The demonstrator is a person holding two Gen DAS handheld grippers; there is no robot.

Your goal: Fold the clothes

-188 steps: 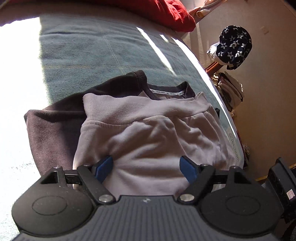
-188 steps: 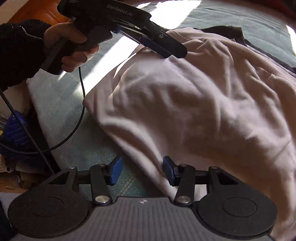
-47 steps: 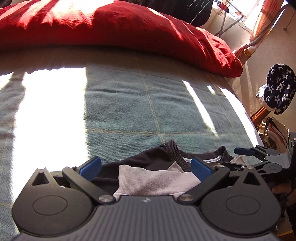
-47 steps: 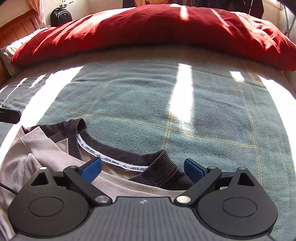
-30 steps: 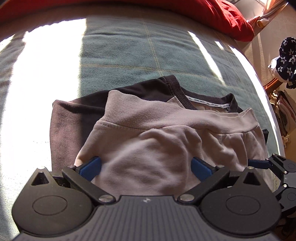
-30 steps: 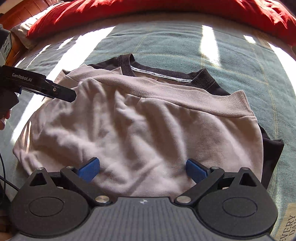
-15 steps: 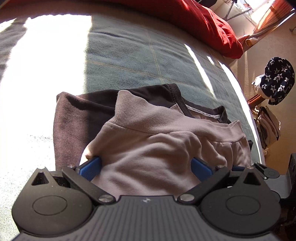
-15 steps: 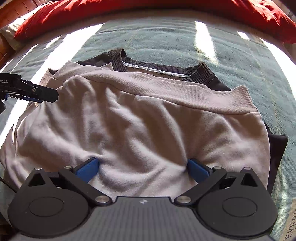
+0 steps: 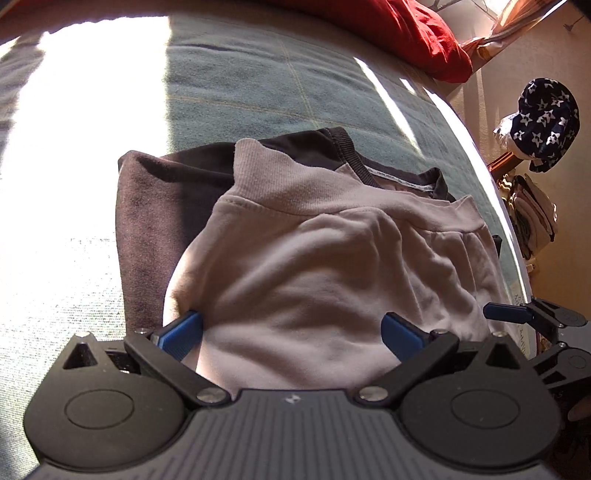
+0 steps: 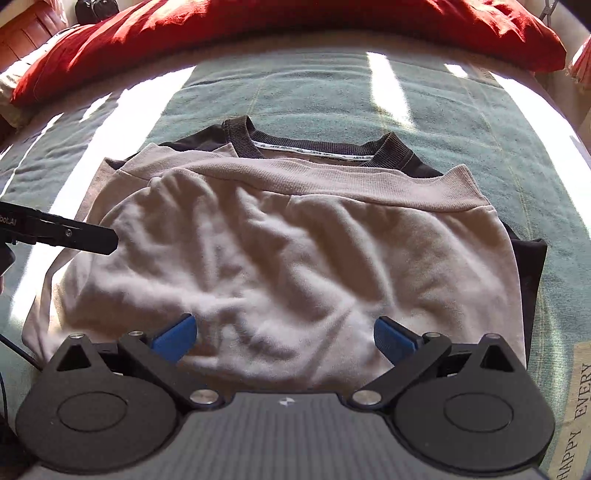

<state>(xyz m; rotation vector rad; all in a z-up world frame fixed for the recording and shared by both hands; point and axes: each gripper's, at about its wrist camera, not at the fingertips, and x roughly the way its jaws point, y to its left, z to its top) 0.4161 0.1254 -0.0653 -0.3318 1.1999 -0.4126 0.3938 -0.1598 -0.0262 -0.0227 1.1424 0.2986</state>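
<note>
At the bottom of each wrist view the left gripper (image 9: 291, 332) and the right gripper (image 10: 282, 338) stand wide apart, gripping nothing, blue fingers seemingly resting on the folded pale sweatshirt (image 10: 280, 258) at frame centre; it lies on the green blanket (image 10: 332, 96); the red pillow (image 10: 295, 22) crosses the top.

Both wrist views close, low; sharing the folded sweatshirt (image 9: 314, 280).

Bedspread (image 10: 576, 417) edge — "HAPPY EVERY"; left gripper (image 10: 88, 236) — "bot.AI"
</note>
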